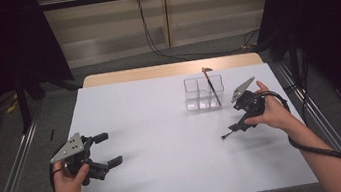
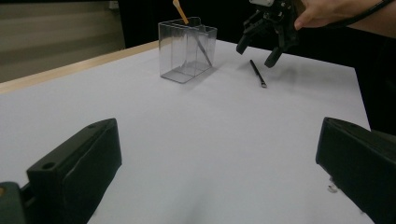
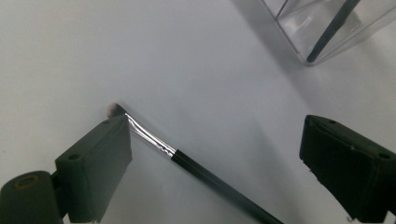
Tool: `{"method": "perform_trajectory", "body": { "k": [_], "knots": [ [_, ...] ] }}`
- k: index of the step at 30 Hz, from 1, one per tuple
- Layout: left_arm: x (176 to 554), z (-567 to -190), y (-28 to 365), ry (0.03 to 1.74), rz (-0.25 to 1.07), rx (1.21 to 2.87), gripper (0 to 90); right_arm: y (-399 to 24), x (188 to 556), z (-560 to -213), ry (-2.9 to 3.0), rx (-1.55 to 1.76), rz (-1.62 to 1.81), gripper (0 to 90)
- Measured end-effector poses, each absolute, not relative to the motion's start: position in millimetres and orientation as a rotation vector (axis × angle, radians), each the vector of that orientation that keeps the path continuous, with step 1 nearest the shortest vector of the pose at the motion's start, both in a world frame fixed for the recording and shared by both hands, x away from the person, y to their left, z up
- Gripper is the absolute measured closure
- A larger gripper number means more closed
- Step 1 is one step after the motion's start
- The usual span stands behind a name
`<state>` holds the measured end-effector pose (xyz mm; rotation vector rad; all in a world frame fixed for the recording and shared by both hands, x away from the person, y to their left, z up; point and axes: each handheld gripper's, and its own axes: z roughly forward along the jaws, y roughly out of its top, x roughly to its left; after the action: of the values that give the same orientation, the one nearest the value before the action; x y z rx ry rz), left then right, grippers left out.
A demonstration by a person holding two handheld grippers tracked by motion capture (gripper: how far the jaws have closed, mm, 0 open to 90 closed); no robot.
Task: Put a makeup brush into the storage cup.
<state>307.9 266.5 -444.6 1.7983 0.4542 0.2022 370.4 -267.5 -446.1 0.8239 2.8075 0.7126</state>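
One white bench [image 1: 165,142] carries one clear plastic organizer [image 1: 203,93] with several compartments, one black-handled makeup brush [image 3: 187,161] lying loose on the surface, and a second brush [image 1: 211,86], tan-tipped, standing tilted inside the organizer's right-hand compartment. Two tongs are present, one per hand. The right tongs [image 1: 237,126] hover just over the loose brush, near the organizer's front right corner; the right gripper view shows their two black jaws standing wide apart with the brush lying between them, its silver ferrule and bristle tip just beside one jaw, the other jaw well clear, so nothing is gripped. The left tongs [image 1: 105,149], held at the bench's near left and well apart from both brushes, also stand open with bare bench between the jaws.
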Motion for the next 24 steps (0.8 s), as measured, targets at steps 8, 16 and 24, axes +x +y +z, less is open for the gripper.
{"method": "perform_trajectory", "body": {
  "k": [8,16,24],
  "knots": [
    [308,-445,266,0.458,0.197,1.795,0.1,-261,369,-454,2.874,0.764,0.611,17.6],
    [309,-446,266,0.459,0.195,1.795,0.1,-258,369,-459,2.930,0.699,0.515,30.1],
    [309,-446,265,0.460,0.192,1.795,0.1,-252,368,-456,2.993,0.661,0.458,45.8]
  ]
}}
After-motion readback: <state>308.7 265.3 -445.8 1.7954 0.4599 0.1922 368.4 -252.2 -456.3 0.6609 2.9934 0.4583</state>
